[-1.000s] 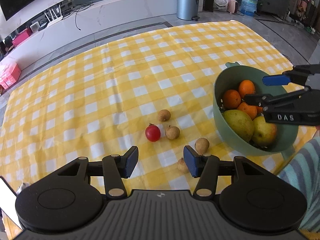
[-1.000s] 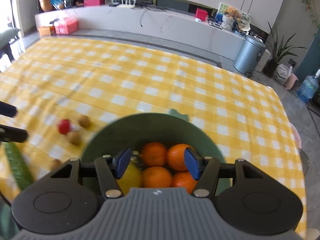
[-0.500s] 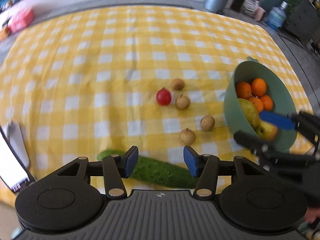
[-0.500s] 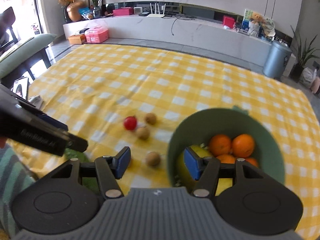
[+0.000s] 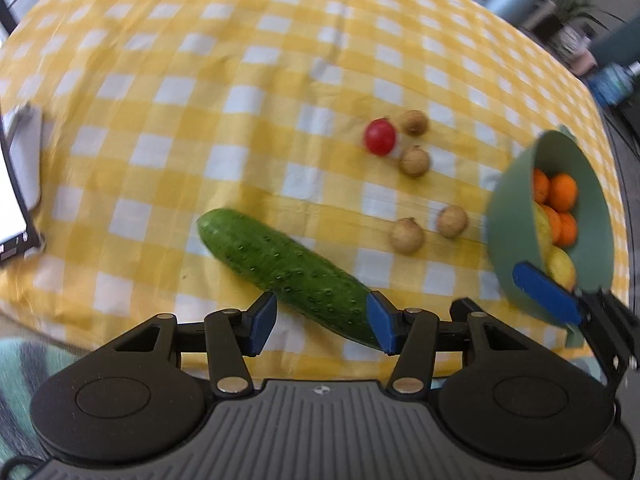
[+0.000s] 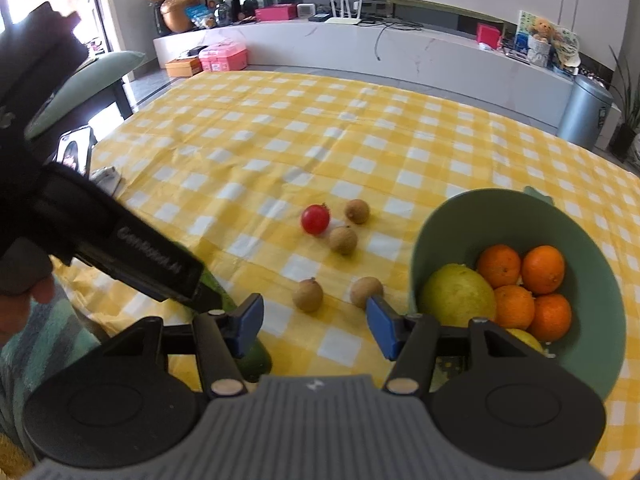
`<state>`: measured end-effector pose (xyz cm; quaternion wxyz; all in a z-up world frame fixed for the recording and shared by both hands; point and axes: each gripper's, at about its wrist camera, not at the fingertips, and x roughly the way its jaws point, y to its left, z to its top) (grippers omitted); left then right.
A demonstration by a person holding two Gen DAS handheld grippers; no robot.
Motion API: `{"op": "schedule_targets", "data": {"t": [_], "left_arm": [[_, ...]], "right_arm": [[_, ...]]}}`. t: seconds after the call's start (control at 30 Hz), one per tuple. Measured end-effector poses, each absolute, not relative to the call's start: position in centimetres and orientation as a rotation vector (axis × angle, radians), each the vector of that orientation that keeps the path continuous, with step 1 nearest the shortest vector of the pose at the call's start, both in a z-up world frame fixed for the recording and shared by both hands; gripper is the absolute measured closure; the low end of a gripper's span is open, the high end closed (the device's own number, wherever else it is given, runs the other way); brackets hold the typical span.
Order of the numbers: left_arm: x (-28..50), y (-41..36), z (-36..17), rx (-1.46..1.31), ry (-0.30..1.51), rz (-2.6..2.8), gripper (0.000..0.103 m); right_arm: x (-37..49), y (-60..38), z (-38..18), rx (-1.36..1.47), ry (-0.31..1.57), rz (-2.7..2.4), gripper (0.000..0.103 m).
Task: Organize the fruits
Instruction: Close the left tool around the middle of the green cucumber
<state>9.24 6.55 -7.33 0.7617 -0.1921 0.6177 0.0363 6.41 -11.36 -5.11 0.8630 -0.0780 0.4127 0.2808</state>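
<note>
A green cucumber (image 5: 288, 272) lies slanted on the yellow checked cloth near the front edge. My left gripper (image 5: 320, 326) points down over its near end, open, and the pads do not press on it. A red tomato (image 5: 380, 142) and several small brown fruits (image 5: 407, 235) lie beyond it. The green bowl (image 6: 520, 208) at the right holds oranges (image 6: 542, 270) and a yellow-green fruit (image 6: 458, 296). My right gripper (image 6: 314, 326) hovers left of the bowl. Its jaws are closing with only cloth between them, and two brown fruits (image 6: 307, 295) lie just ahead.
A phone (image 6: 74, 152) lies at the table's left edge. A hand (image 6: 24, 292) and a striped sleeve (image 6: 40, 340) hold the left gripper's black body (image 6: 132, 252), which covers most of the cucumber (image 6: 252, 360) in the right wrist view. The table's front edge is close.
My left gripper tipped downward and came in over the cucumber, which now lies between its fingers. My right gripper swung left from above the bowl to the cloth beside it.
</note>
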Motion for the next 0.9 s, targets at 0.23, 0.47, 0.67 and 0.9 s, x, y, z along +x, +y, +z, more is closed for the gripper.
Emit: {"op": "schedule_targets", "data": {"t": [0.23,0.47,0.67,0.9], "left_arm": [[9.6,7.0,-8.6,-0.497,1.352,0.134,0.039],[10.4,6.1,-9.2,-0.461,1.358,0.154,0.03],[10.9,4.7,-8.2,-0.331,1.298,0.102,0.038],[11.3,3.0,-7.2,-0.238,1.217,-0.016,0.038]], "right_arm": [[6.2,-9.8,-6.1,-0.225,0.876,0.616,0.061],[6.2,-8.9,-7.1,-0.279,0.895,0.638,0.061],[6.0,-8.1,-8.6,-0.334,0.931,0.627,0.073],[6.3,-7.9,-9.5,-0.316,0.975,0.641,0.074]]}}
